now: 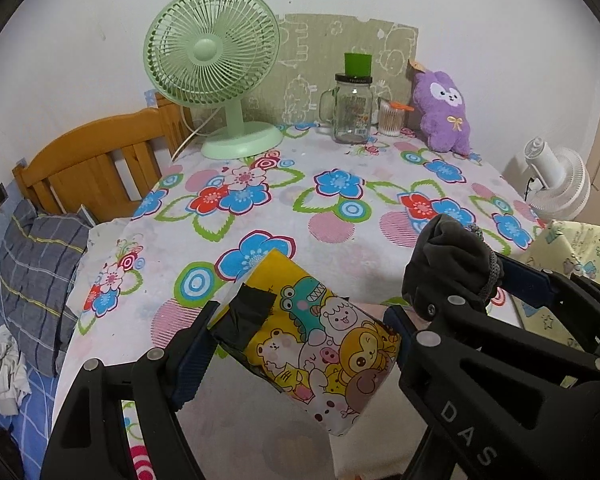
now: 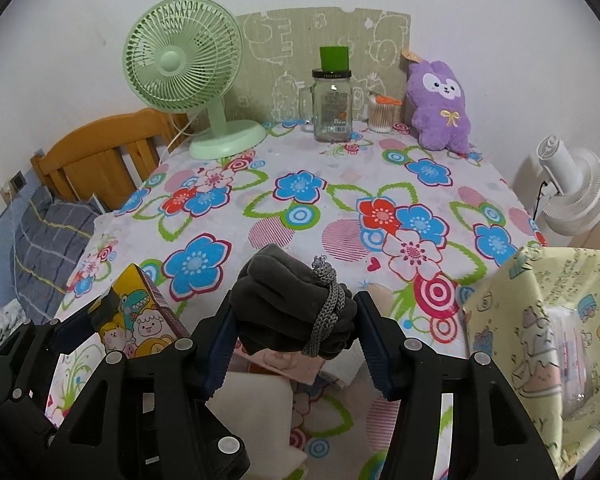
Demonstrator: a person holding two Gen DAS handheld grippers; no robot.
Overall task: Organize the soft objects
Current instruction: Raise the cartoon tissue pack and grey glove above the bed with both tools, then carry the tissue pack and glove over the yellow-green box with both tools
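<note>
A: Two soft objects were held at once, both above the floral worktop near its front edge. The left gripper had its fingers clamped on a cartoon-printed packet, pressing its two short ends; the right gripper had its fingers clamped on a dark grey fabric bundle tied with a grey cord.

B: How would each handle?

A: Both looked light and yielding. The packet appeared pillowy with a slick printed skin, so a hold across its ends suited it. The bundle seemed compressible and grippy; taking it at the corded waist kept it from unrolling.

B: And orientation?

A: The packet's long axis ran between the fingers, tilted, its far end up-left. The bundle stood roughly upright, its rounded top pointing away from the camera.
</note>
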